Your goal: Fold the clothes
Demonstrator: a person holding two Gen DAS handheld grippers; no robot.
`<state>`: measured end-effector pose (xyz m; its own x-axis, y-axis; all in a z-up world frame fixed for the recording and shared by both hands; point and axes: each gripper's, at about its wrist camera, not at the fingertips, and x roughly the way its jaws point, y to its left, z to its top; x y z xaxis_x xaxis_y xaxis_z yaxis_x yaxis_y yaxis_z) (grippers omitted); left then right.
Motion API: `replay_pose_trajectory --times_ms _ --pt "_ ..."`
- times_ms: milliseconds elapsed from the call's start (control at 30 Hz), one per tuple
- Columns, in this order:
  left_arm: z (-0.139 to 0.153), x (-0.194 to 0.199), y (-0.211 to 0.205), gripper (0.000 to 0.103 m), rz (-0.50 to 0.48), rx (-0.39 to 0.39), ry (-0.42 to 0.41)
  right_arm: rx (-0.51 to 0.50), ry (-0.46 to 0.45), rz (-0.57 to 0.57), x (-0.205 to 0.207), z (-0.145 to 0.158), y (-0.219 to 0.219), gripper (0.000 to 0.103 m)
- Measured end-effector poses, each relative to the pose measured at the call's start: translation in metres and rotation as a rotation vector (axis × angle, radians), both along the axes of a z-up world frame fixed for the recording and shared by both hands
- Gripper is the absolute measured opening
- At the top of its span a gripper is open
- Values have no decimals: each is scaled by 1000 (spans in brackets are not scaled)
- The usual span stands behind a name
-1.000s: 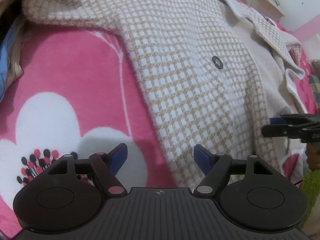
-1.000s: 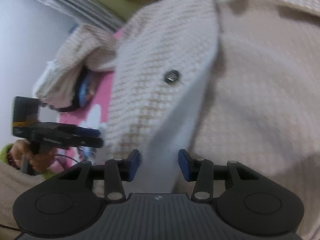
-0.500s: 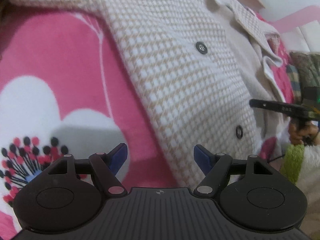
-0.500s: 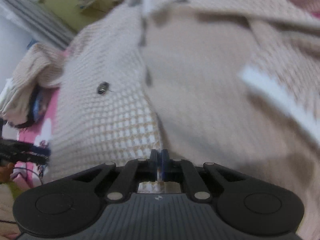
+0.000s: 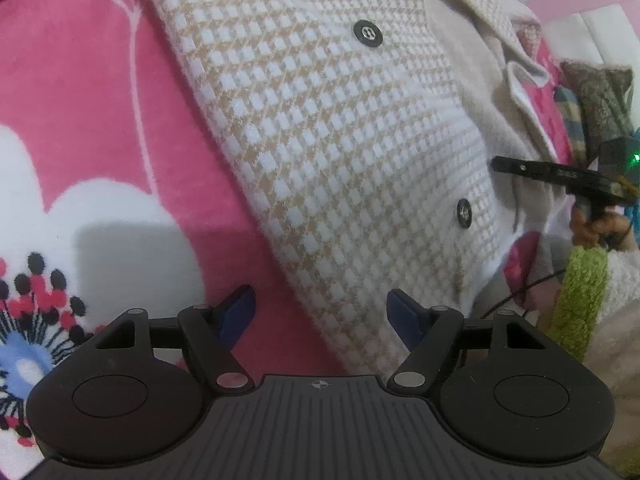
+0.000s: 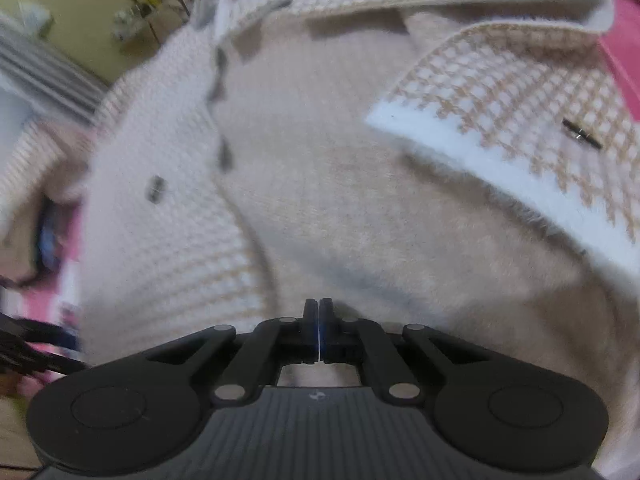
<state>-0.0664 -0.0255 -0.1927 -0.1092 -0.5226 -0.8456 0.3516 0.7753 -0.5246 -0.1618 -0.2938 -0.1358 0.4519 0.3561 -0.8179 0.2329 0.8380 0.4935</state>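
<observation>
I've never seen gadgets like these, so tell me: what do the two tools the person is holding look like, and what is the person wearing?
Each hand-held gripper, left and right, is matte black plastic: a ribbed body, two round discs, linkage bars with silver pins, and two fingers with blue pads. A thin dark cable trails near the right one. The person wears a fuzzy cream sleeve with a lime-green cuff.

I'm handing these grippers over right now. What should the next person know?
Left gripper: open, low over the checked cardigan's side edge, nothing pinched.
Right gripper: jaws shut; whether they pinch cloth is unclear.
The cardigan lies unbuttoned, front up, on the pink flowered blanket, one front panel flipped back.
Done: no fold visible.
Left: grip the edges, fold the cardigan.
</observation>
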Motion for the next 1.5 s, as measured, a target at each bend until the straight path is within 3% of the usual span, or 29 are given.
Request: replay_pose_trajectory --times_ms 67,133,167,233,267,300,333,367,433,567,667,733,833,933,967,1033,1100,1267,1367,1500 --pt "-2 1 6 72 26 -21 22 85 -31 6 0 5 1 9" --pt "-4 2 11 72 51 -42 44 114 -31 40 4 6 9 32" --pt "-6 2 13 71 58 -50 54 102 -19 66 8 4 16 50" --pt "-8 2 14 66 65 -58 66 81 13 112 12 -5 25 50" --pt "-9 2 13 56 65 -58 69 70 29 131 13 -10 29 43" --pt "-9 2 13 39 64 -54 72 56 41 151 14 -13 34 28" --pt "-10 2 13 29 62 -52 76 32 41 176 15 -13 39 22" --pt "-12 1 12 10 59 -59 89 8 40 200 16 -13 45 12" --pt "-7 -1 8 5 39 -77 67 -32 26 228 21 -5 54 6" --pt "18 -7 4 4 -51 -98 -10 -78 -1 259 22 20 55 5" --pt "10 -8 2 4 -81 -63 26 -130 25 299 22 21 59 5" --pt "-7 -7 0 4 -92 -13 82 -188 71 347 26 5 71 5" --pt "-17 -3 3 6 -77 -5 116 -253 93 389 31 -12 87 5" --pt "-16 -3 9 12 -78 -6 109 -284 102 400 34 -4 93 15" --pt "-10 -4 11 19 -89 3 89 -297 108 398 35 1 93 23" --pt "4 -7 13 29 -109 26 32 -322 98 385 36 14 86 27" --pt "19 -7 19 34 -118 47 -36 -350 45 360 36 32 79 27" --pt "50 16 33 35 -72 59 -150 -357 -215 369 56 73 96 27" --pt "63 34 34 35 -30 49 -235 -352 -351 465 74 72 126 27" --pt "44 50 13 35 -2 31 -292 -435 -387 560 100 37 146 25"
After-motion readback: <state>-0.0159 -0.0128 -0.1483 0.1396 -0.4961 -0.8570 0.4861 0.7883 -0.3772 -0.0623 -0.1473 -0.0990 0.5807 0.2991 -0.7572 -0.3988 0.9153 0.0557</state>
